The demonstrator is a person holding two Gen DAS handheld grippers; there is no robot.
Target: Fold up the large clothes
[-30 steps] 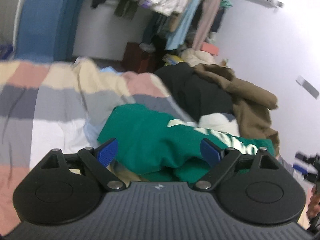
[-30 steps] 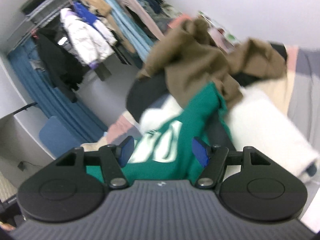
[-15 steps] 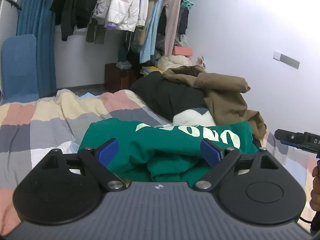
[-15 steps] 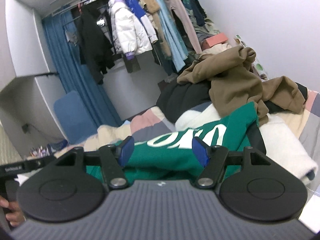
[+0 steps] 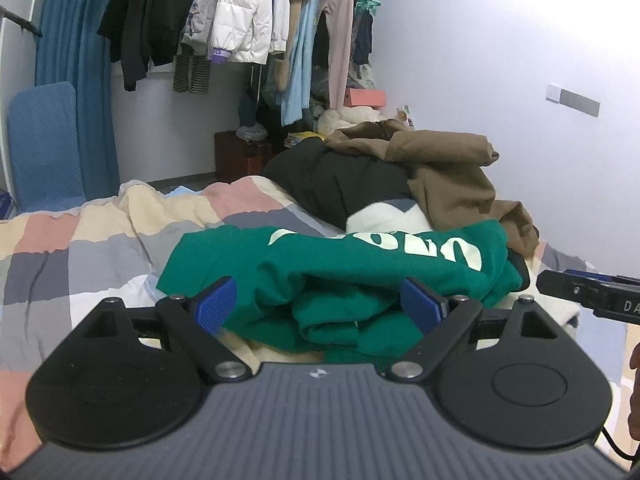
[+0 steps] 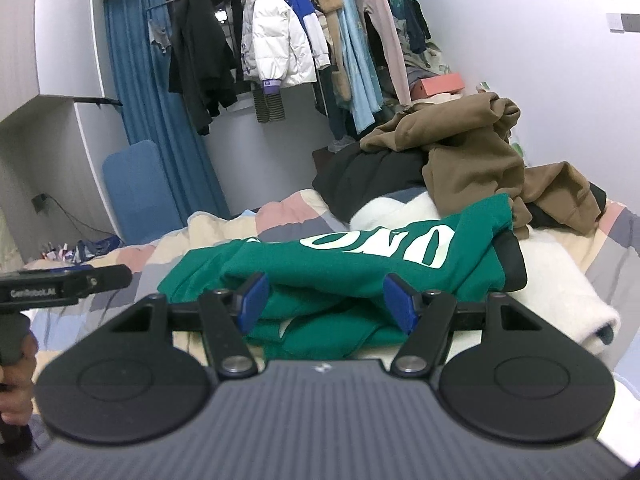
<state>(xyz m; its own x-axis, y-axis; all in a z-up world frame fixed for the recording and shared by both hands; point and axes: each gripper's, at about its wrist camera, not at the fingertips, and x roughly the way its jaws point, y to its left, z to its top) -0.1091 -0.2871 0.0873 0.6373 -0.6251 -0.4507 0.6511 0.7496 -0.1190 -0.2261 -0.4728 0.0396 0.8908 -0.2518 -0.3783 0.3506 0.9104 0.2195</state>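
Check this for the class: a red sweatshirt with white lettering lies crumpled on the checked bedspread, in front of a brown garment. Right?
Not quite: the sweatshirt is green, not red, as the right wrist view shows. It does carry white lettering and lies crumpled on the checked bedspread, in front of the brown garment.

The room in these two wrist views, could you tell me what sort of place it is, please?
Most likely a bedroom: a bed with a checked quilt, a rail of hanging clothes by a blue curtain, and a heap of garments, topped by a green sweatshirt.

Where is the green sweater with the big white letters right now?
The green sweater lies crumpled on the checked quilt, just ahead of both grippers, in front of the brown hoodie.
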